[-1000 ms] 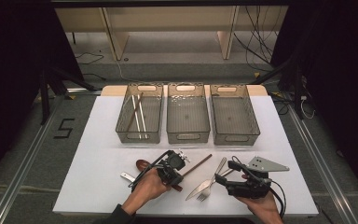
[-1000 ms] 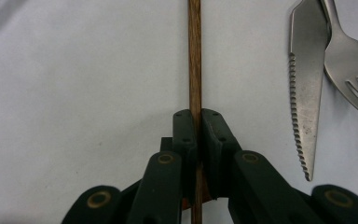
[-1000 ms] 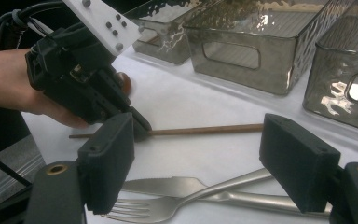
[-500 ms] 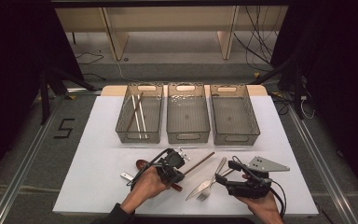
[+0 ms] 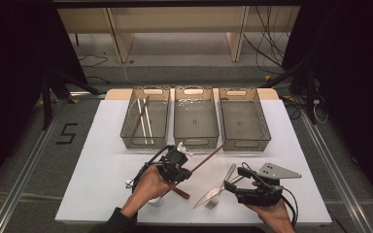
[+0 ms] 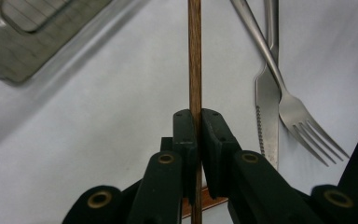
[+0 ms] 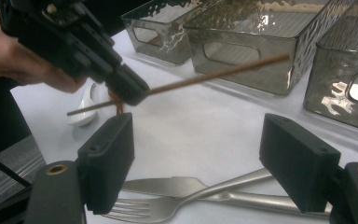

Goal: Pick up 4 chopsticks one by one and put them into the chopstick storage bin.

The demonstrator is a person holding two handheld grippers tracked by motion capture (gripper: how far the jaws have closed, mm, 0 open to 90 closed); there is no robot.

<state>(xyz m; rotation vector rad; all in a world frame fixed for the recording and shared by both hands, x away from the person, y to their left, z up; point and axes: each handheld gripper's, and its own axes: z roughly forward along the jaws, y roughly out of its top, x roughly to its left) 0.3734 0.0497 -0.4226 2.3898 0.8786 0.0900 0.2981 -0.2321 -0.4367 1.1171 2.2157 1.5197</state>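
- Where the dark floor (image 5: 39, 145) runs off to the left, a "5" (image 5: 67, 133) is marked on it beside a metal rail, and the room beyond is black.
- The table (image 5: 102, 155) is a flat white sheet, matt and smooth, with pale wooden furniture legs and loose cables behind it.
- Three smoky clear plastic bins stand in a row at the far side: the left bin (image 5: 145, 116) holds long thin sticks, the middle bin (image 5: 196, 116) and right bin (image 5: 244, 116) have ribbed floors and cut-out handles.
- The left gripper (image 5: 187, 171), black and blocky, is clamped on a chopstick (image 6: 195, 56), a thin round brown wooden rod, lifted off the table and angled toward the bins; a white spoon (image 7: 81, 114) lies by that hand.
- Right of the chopstick, a steel knife (image 6: 268, 116) with a serrated edge and a steel fork (image 6: 303, 121) lie crossed on the table, both dull silver.
- The right gripper (image 7: 196, 163) rests low over them, jaws wide apart with nothing between, its grey three-cornered plate on top.
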